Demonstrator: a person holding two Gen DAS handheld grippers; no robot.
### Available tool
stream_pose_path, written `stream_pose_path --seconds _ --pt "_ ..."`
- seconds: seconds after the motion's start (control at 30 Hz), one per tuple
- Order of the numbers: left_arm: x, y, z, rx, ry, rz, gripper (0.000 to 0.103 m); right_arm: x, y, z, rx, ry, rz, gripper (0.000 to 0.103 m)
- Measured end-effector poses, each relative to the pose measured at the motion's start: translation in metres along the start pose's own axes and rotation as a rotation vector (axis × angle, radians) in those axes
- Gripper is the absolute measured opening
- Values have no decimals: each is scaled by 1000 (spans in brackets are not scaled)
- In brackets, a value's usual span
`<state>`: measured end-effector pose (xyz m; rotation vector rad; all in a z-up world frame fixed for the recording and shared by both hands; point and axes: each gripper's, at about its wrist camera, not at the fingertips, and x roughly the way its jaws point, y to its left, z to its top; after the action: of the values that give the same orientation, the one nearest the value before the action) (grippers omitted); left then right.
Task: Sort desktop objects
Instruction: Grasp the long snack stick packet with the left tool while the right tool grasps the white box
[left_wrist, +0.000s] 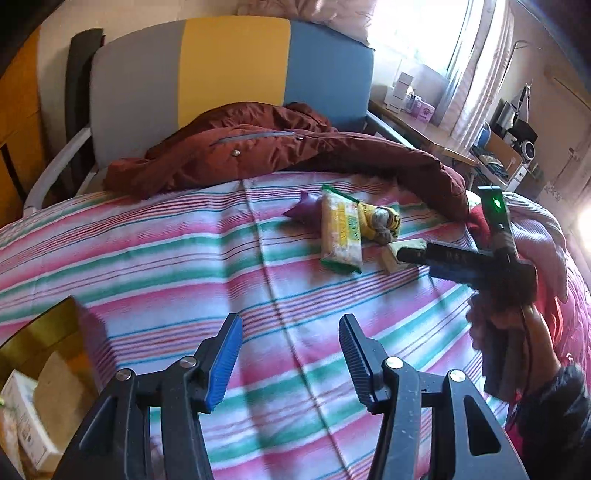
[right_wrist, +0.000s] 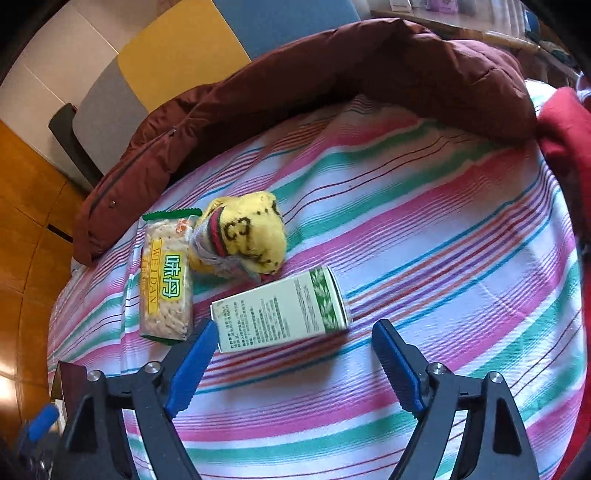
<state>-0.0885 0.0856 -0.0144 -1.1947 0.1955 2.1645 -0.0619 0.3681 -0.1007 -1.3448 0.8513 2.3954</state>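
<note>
On the striped bedsheet (right_wrist: 424, 221) lie a cracker packet (right_wrist: 166, 288), a rolled yellow sock bundle (right_wrist: 247, 232) and a green-and-white carton (right_wrist: 284, 310) on its side. My right gripper (right_wrist: 295, 328) stands open right at the carton. Its left blue pad is by the carton's near corner and the right pad is apart from it. In the left wrist view the packet (left_wrist: 340, 230), the sock bundle (left_wrist: 380, 221), a purple item (left_wrist: 304, 212) and the carton (left_wrist: 404, 245) sit far ahead. The right gripper (left_wrist: 406, 254) partly covers the carton. My left gripper (left_wrist: 291, 319) is open over bare sheet.
A maroon jacket (left_wrist: 258, 147) lies along the far edge of the bed, below a grey, yellow and blue headboard (left_wrist: 232, 62). Red and pink cloth (right_wrist: 565, 129) is piled at the right. A cluttered desk (left_wrist: 424, 122) stands beyond. Wooden floor (right_wrist: 29, 221) and a box (left_wrist: 22, 417) are at the left.
</note>
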Motion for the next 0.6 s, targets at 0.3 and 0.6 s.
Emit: stream_pose_path --seconds 0.3,0.6 --pt "55 -22 34 43 24 -10 73 -16 0 0 -85 -93 -57 103" --pt "98 -47 64 110 39 -46 82 -27 14 -2 -310 -78 -86 103"
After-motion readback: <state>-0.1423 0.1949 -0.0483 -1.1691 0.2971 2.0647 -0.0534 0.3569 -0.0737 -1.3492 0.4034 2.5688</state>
